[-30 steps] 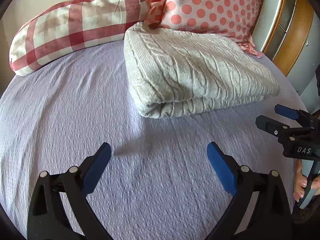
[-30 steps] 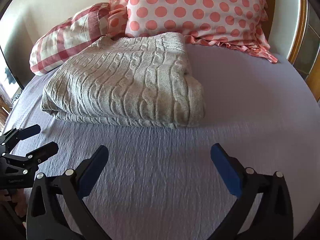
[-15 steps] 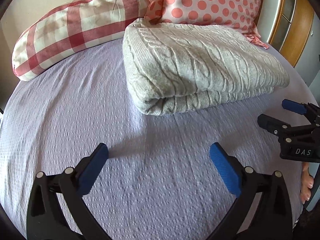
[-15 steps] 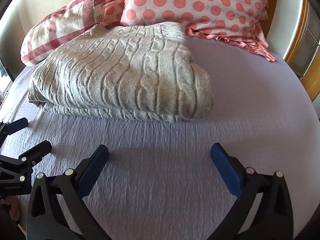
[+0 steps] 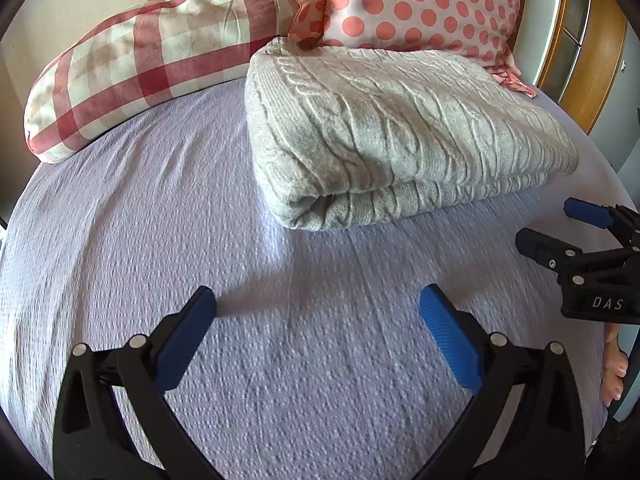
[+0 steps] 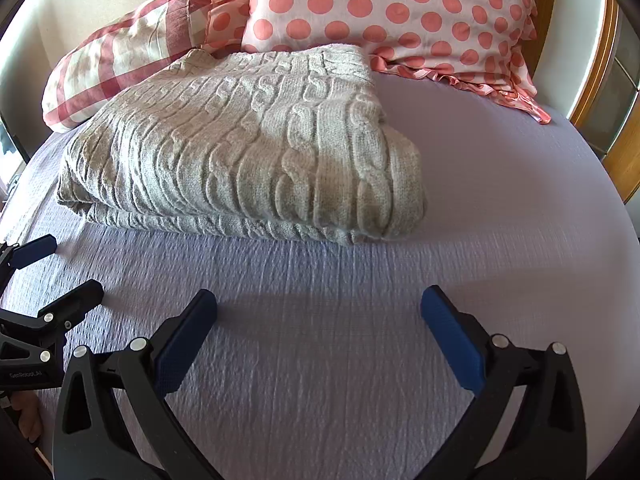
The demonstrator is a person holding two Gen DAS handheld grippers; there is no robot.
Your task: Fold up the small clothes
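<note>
A grey cable-knit sweater [image 5: 392, 136] lies folded in a thick rectangle on the lilac bed sheet [image 5: 160, 220], its folded edge facing me; it also shows in the right wrist view [image 6: 248, 152]. My left gripper [image 5: 318, 320] is open and empty, over the sheet in front of the sweater's left corner. My right gripper [image 6: 318, 320] is open and empty, in front of the sweater's right half. Each gripper shows at the edge of the other's view: the right [image 5: 560, 232] and the left [image 6: 56, 276].
A red-and-white checked pillow [image 5: 140, 68] and a white pillow with coral dots [image 5: 420, 4] lean at the head of the bed behind the sweater. A wooden door frame [image 5: 588, 56] stands past the bed's right edge. Bare sheet [image 6: 500, 200] lies right of the sweater.
Both grippers have moved forward toward the sweater, which now looks larger and nearer in both views. Both stayed open and empty. The sweater has not moved.
</note>
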